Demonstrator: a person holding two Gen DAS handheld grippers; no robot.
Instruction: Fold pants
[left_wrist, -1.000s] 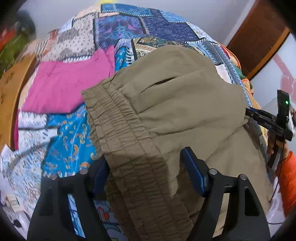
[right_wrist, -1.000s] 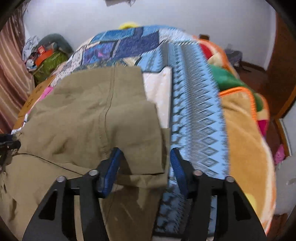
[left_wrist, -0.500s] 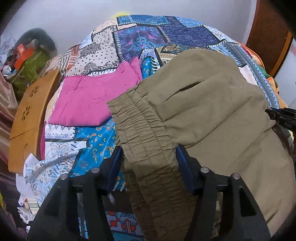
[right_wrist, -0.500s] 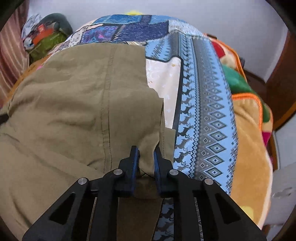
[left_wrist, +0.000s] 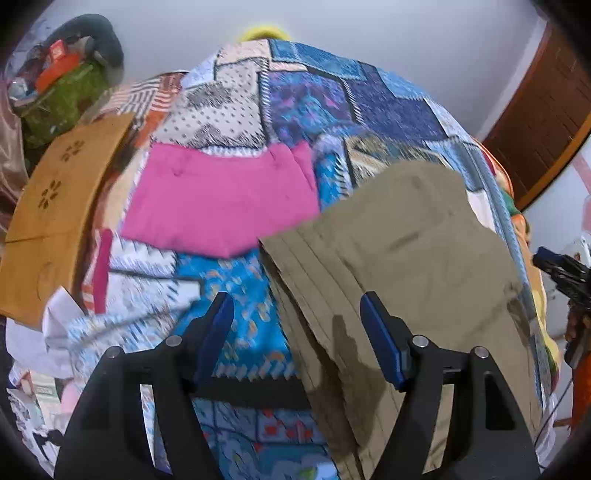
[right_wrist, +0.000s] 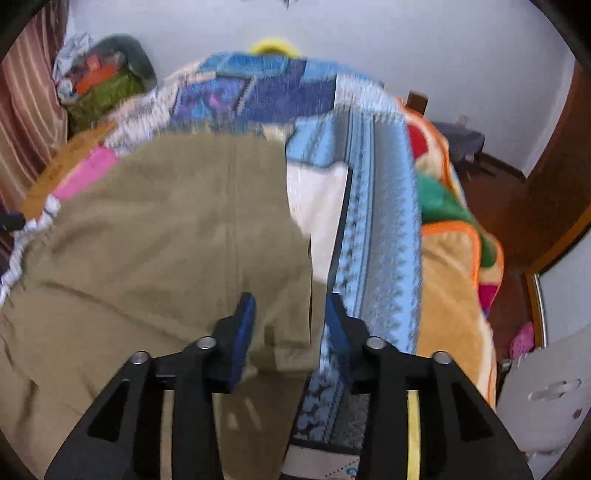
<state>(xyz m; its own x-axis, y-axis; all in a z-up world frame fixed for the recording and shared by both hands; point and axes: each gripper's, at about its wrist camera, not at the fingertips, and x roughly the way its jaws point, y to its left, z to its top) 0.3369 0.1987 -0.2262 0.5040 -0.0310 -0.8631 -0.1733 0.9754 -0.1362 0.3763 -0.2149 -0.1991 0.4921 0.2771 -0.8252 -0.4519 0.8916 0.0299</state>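
Folded olive pants (left_wrist: 406, 240) lie on the patchwork bedspread (left_wrist: 314, 103), their gathered waistband edge toward the left. My left gripper (left_wrist: 295, 310) hovers above that waistband with its jaws opening. Nothing is pinched, and the cloth lies lower, under the right finger. In the right wrist view the pants (right_wrist: 166, 240) fill the left half. My right gripper (right_wrist: 290, 310) hangs over their right folded edge, jaws opening, with the cloth below the pads and not pressed. The right gripper's tip (left_wrist: 561, 273) shows at the left wrist view's right edge.
A folded pink garment (left_wrist: 221, 199) lies beyond the pants on the left. A wooden board (left_wrist: 55, 206) flanks the bed's left side. An orange blanket (right_wrist: 450, 288) covers the right side. Bags and clutter (right_wrist: 99, 85) sit at the back left, and a wooden door (left_wrist: 546, 122) stands at the right.
The right gripper, shut on the pants' edge half a second ago, has let go and risen. The left gripper has lifted off the waistband, shifted left and spread wider.
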